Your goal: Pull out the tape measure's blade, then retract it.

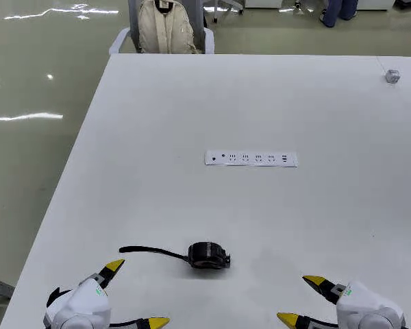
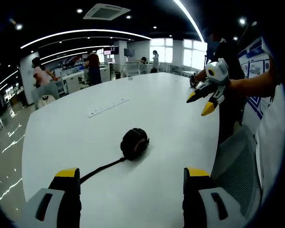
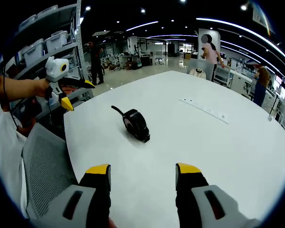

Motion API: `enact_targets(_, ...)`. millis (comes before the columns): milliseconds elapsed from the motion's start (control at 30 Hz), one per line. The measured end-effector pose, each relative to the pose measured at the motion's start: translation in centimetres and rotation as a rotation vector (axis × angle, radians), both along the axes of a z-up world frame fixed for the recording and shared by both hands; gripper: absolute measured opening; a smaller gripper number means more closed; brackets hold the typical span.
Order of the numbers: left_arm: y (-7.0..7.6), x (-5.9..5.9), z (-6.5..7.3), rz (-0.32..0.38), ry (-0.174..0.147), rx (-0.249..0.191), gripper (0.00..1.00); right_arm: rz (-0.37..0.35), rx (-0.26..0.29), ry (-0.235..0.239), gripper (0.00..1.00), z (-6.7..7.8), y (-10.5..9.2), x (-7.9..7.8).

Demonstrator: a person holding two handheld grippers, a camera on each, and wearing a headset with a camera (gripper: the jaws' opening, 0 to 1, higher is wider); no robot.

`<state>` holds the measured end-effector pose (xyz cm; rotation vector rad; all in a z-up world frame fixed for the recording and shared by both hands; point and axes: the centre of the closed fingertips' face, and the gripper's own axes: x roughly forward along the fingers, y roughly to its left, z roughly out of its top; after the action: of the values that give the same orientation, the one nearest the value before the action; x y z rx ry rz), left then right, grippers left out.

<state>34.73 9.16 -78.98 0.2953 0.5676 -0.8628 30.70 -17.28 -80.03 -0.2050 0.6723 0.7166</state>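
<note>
In the head view, a smooth, matte white surface (image 1: 157, 137) fills most of the frame, with glossy pale floor (image 1: 34, 103) to its left. The tape measure (image 1: 207, 255) lies near the front edge, between the two grippers and touching neither. It is a compact, rounded black case, and a thin black strap (image 1: 151, 251) trails from it to the left, flat on the surface. The left gripper (image 1: 135, 293) and the right gripper (image 1: 301, 299) sit low in the frame, each with a pale plastic body and dark, yellow-tipped jaws spread apart with nothing between them. A flat white power strip (image 1: 251, 159) lies further back, and a cream fabric backpack (image 1: 166, 27) sits on a chair beyond the far edge.

In the left gripper view, the left gripper (image 2: 132, 173) has its blocky grey jaws standing wide. The tape measure (image 2: 134, 142) is just ahead, round and dark with a ribbed rim, and its strap (image 2: 102, 168) runs toward the left jaw. The right gripper (image 2: 199, 105) hovers at the right, spread.

In the right gripper view, the right gripper (image 3: 142, 168) is parted and holds nothing. The tape measure (image 3: 135, 124) rests ahead on its side, showing its circular face. The left gripper (image 3: 80, 96) is held at the left with its jaws apart, above a grey mesh chair (image 3: 45, 161).
</note>
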Motion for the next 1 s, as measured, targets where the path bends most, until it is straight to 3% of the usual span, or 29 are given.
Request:
enact_targets(367,-1.2,1.4,-0.1,-0.043,-0.007,0.024,0.87,0.049,-0.015,0.017,0.55,-1.0,0.6,1.1)
enact_targets(1000,-4.1,4.2,-1.2,-0.099,0.006,0.023,0.86,0.115,-0.031,0.046,0.55,-2.9,2.2,3.8)
